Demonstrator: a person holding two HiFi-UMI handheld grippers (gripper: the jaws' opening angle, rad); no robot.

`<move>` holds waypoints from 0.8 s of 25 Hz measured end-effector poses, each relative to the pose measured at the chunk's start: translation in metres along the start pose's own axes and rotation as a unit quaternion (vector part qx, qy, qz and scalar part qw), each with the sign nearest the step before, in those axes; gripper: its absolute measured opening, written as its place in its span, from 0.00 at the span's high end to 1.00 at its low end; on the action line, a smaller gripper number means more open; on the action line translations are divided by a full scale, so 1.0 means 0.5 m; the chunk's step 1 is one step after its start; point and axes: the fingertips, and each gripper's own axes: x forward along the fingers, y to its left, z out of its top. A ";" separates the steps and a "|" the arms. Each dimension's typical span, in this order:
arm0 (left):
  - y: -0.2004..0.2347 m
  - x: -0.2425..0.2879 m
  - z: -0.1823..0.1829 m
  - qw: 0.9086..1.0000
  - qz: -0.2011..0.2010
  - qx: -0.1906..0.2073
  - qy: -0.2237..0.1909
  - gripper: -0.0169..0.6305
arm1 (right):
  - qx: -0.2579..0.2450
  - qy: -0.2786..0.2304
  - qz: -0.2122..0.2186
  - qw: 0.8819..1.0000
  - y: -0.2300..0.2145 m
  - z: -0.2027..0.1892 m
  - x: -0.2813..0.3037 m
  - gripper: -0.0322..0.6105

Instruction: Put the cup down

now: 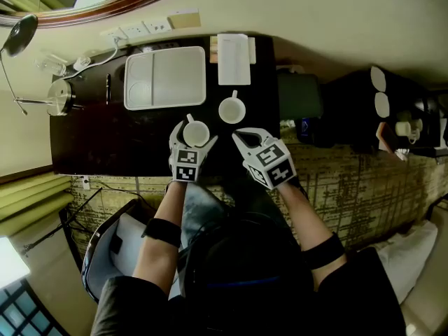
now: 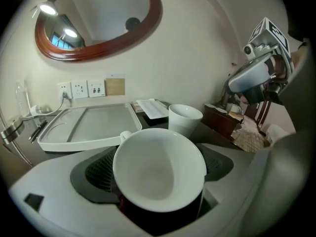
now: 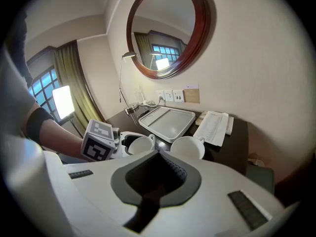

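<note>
On the tabletop (image 1: pixel 105 142): cup (image 2: pixel 158 174) seems already set down upright | left gripper (image 1: pixel 194 129) jaws wide apart around it, not gripping | right gripper (image 1: pixel 243 134) jaws closed, empty | remaining: draw left gripper back

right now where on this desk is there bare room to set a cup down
Bare desk runs in front of the tray, from the left tool to the lamp base. A narrower strip lies right of the second cup, in front of the paper. The middle is crowded: the cup between the left tool's jaws, the second cup, the right tool.
</note>
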 end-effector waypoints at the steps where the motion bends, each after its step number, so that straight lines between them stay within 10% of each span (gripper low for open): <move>1: -0.001 -0.002 0.000 1.000 -0.001 0.001 0.004 0.19 | 0.000 -0.001 0.001 1.000 0.003 0.002 -0.001 0.94; 20: -0.008 -0.176 0.092 0.999 0.024 0.020 0.010 0.26 | -0.005 -0.027 -0.005 1.000 0.015 0.057 -0.020 0.94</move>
